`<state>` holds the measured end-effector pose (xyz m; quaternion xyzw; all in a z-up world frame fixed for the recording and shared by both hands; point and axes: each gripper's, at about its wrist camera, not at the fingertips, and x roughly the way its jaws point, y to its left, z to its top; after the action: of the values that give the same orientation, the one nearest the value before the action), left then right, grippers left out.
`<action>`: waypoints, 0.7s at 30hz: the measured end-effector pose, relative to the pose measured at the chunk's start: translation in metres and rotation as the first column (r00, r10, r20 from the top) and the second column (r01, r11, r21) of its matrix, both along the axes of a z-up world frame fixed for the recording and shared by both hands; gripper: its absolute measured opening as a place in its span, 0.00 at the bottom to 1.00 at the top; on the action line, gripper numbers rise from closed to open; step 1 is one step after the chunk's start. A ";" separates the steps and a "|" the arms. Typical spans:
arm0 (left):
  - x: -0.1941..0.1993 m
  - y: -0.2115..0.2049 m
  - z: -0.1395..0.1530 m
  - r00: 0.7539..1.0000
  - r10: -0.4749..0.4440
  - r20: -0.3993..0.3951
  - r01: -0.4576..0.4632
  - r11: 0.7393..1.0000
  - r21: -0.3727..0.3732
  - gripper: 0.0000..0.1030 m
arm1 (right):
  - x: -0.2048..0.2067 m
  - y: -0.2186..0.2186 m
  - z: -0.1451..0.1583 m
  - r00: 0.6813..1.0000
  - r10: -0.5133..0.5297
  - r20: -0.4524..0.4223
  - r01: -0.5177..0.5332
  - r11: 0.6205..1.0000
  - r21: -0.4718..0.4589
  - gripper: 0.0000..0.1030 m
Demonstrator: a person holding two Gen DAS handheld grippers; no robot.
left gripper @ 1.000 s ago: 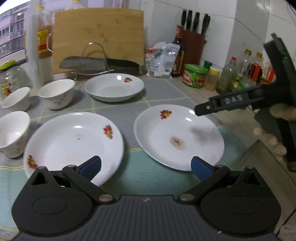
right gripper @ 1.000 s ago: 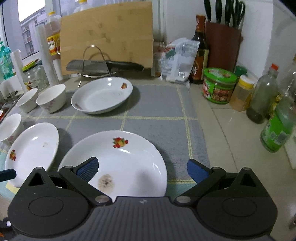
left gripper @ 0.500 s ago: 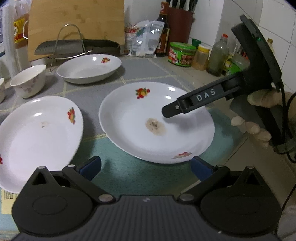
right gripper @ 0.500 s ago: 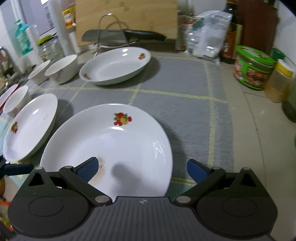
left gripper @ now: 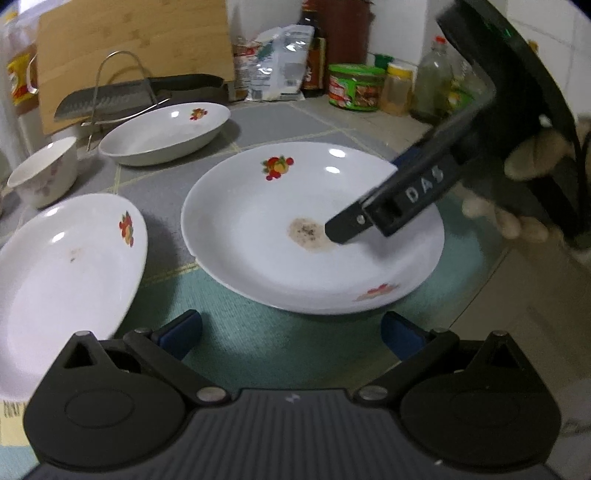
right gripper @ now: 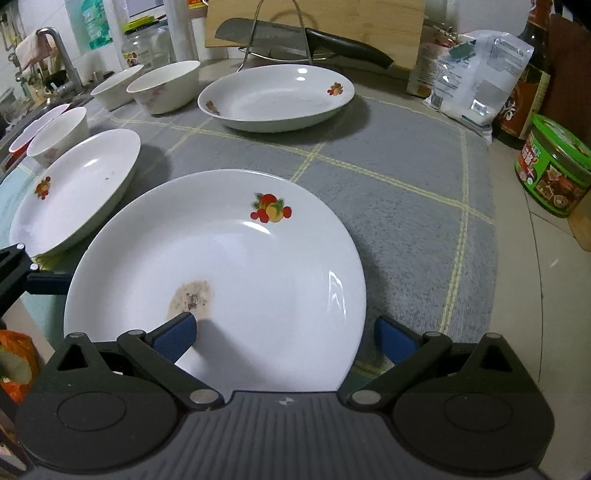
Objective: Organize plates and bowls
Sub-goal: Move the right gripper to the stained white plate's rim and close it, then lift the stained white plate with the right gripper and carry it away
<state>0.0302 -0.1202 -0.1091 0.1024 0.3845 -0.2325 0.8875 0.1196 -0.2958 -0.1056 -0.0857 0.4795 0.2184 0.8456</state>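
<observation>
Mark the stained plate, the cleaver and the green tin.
stained plate [right gripper: 229, 266], right wrist view, bare centre.
cleaver [right gripper: 258, 35], right wrist view, blade.
green tin [left gripper: 354, 90], left wrist view, label side.

1. Your counter [right gripper: 546, 258] carries a grey checked mat [right gripper: 399, 177].
2. On the mat: stained plate [right gripper: 221, 266] at 6 o'clock, second plate [right gripper: 81, 184] at 9, deep plate [right gripper: 273, 99] at 12.
3. Bowls [right gripper: 166, 86] sit at 10; green tin [right gripper: 554, 166] on bare counter at 3.

Glossy white plate [right gripper: 236, 266], woven cloth mat [right gripper: 399, 192]
</observation>
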 end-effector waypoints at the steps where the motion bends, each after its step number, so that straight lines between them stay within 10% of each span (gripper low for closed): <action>1: 0.000 0.000 0.000 1.000 0.000 0.000 0.000 1.000 -0.005 0.99 | 0.000 -0.001 0.000 1.000 0.005 0.004 -0.005 1.000 0.002 1.00; 21: -0.001 0.001 -0.003 0.997 -0.035 0.067 0.036 0.999 -0.017 1.00 | 0.024 -0.015 0.002 0.964 0.265 -0.010 -0.261 0.955 0.142 1.00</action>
<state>0.0294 -0.1195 -0.1125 0.1090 0.3507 -0.2482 0.8964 0.1432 -0.3103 -0.1033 -0.0864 0.4596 0.3629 0.8060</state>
